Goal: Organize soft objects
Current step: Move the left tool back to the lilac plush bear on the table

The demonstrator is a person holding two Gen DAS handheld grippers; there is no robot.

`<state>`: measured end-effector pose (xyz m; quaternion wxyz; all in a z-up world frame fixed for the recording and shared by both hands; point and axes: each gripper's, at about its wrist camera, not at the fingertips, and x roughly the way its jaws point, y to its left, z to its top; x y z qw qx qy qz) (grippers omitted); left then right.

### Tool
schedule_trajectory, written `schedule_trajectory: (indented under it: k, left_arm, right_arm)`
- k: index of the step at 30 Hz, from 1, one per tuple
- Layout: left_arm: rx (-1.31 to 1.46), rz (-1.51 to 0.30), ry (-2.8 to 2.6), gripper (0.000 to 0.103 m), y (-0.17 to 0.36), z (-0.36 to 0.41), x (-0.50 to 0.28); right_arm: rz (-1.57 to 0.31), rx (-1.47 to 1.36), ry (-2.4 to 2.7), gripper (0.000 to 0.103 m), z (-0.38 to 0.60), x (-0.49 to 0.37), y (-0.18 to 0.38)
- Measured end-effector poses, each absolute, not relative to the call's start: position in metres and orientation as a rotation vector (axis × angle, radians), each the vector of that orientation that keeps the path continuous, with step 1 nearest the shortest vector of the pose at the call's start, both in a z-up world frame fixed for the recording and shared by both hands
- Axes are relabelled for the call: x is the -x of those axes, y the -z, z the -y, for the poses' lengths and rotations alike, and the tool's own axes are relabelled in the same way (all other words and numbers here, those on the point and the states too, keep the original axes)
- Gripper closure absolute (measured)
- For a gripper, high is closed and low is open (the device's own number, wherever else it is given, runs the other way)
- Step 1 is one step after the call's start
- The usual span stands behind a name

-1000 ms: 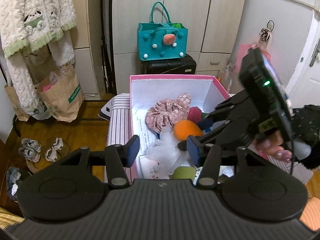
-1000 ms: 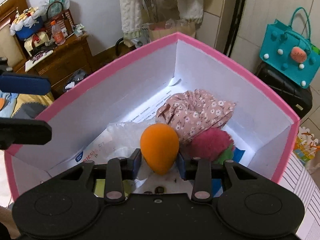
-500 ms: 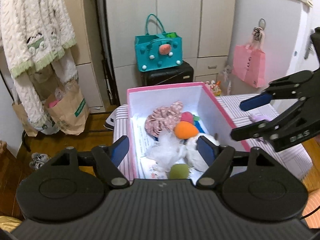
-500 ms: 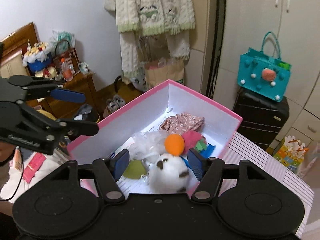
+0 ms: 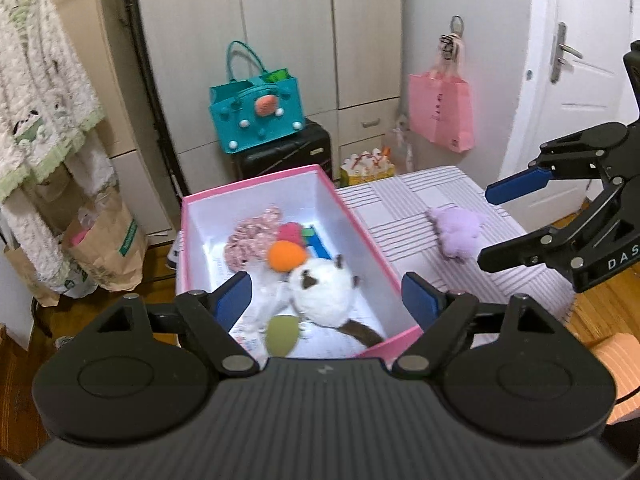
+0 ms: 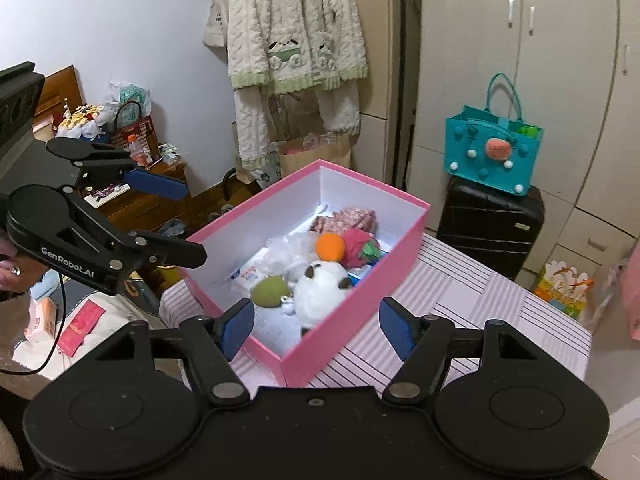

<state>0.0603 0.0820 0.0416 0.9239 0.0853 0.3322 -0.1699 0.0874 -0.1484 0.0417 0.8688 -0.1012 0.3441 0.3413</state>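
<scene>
A pink box (image 5: pixel 362 232) (image 6: pixel 352 316) with a white inside stands on a striped table (image 5: pixel 416 208). In it lie a white plush with brown patches (image 5: pixel 324 292) (image 6: pixel 320 288), an orange ball (image 5: pixel 285 256) (image 6: pixel 330 247), a green sponge (image 5: pixel 282 336) (image 6: pixel 270 290), a red plush strawberry (image 6: pixel 358 245), a floral scrunchie (image 5: pixel 250 236) and a plastic bag. A purple plush (image 5: pixel 456 228) lies on the table right of the box. My left gripper (image 5: pixel 328 304) is open and empty above the box's near end. My right gripper (image 6: pixel 316 326) (image 5: pixel 486 226) is open and empty, held back over the table.
A teal felt bag (image 5: pixel 258 116) sits on a black suitcase (image 5: pixel 288 152) behind the table. A pink bag (image 5: pixel 440 112) hangs at the right by a door. A fluffy robe (image 6: pixel 296 40) and paper bags (image 5: pixel 104 236) stand at the left. A wooden dresser (image 6: pixel 132 196) is beyond.
My right gripper let go of the orange ball and the white plush in the box, opened and drew back up and to the right. My left gripper opened wider and rose.
</scene>
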Motion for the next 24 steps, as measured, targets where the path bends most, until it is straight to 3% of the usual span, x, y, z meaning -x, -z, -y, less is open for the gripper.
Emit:
schedule_trajectory:
  k: [7, 24]
  left_arm:
    - [-0.224, -0.682, 0.41, 0.01, -0.041, -0.042, -0.053]
    - [-0.169, -0.676, 0.584, 0.007, -0.005, 0.047, -0.086]
  right_arm:
    - [-0.67, 0.202, -0.666, 0.022, 0.188, -0.062, -0.043]
    - [-0.644, 0.197, -0.544, 0.016, 0.267, -0.051, 0.002]
